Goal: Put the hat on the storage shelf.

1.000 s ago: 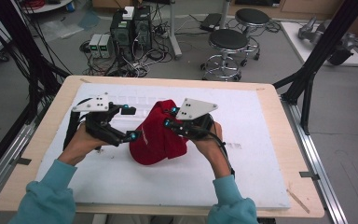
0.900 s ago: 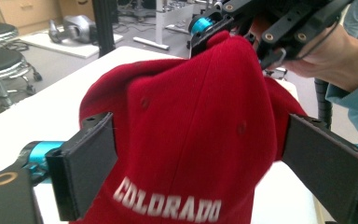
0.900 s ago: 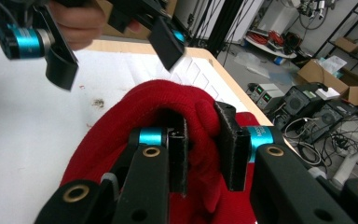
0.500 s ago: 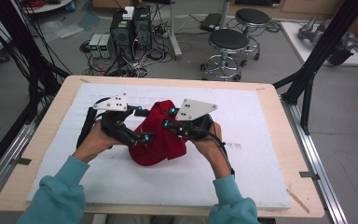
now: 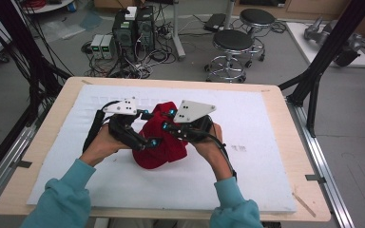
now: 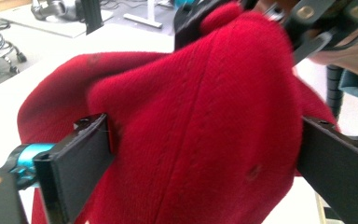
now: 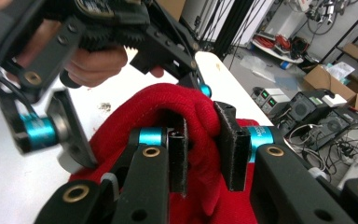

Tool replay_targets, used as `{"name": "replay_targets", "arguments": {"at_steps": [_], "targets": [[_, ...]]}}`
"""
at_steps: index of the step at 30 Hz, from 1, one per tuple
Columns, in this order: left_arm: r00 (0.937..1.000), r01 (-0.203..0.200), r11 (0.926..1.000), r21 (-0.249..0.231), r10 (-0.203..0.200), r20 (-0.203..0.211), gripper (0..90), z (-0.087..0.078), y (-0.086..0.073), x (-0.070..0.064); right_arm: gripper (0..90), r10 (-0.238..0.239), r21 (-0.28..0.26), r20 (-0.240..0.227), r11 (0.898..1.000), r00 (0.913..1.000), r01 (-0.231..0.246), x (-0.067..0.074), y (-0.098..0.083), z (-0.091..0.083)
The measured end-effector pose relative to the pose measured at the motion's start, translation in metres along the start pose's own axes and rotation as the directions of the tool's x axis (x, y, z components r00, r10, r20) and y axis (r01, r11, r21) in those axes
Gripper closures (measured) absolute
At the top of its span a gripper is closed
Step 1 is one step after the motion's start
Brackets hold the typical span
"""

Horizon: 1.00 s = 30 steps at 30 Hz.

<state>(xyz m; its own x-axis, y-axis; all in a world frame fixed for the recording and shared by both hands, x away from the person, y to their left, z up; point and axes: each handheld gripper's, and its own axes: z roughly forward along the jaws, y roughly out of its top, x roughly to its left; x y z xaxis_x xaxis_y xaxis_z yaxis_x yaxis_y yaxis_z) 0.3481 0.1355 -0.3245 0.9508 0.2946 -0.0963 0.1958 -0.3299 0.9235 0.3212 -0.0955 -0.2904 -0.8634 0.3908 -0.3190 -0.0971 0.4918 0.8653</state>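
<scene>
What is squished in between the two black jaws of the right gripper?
A fold of the red knit hat sits between the right gripper jaws, pinched by its pads. The right gripper view shows this best.

Lighting on my feed is even, overhead, no glare. High view is soft and low-res; the white bench [image 5: 266,142] shows faint shadows under the hands. Left gripper view is blurred close-up, red cap [image 6: 205,121] smeared. Right gripper view is sharper, background slightly soft.
</scene>
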Motion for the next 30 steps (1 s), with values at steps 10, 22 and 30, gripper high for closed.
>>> {"name": "replay_targets", "arguments": {"at_steps": [10,22,30], "targets": [[1.0,-0.003,0.9998,0.02,0.003,-0.004,21.5,-0.001,-0.001,0.0,75.8,0.013,-0.003,-0.002,1.0,0.9999,-0.013,0.0,0.0,-0.002],[0.9995,-0.032,0.9986,0.042,0.032,-0.005,62.4,-0.008,0.0,-0.003,75.8,0.004,-0.018,-0.009,1.0,1.0,-0.004,0.0,0.001,-0.003],[0.9989,-0.039,0.9983,0.043,0.04,-0.022,82.0,-0.013,0.002,-0.005,74.7,0.01,-0.029,-0.006,1.0,0.9999,-0.01,-0.001,-0.001,-0.004]]}}
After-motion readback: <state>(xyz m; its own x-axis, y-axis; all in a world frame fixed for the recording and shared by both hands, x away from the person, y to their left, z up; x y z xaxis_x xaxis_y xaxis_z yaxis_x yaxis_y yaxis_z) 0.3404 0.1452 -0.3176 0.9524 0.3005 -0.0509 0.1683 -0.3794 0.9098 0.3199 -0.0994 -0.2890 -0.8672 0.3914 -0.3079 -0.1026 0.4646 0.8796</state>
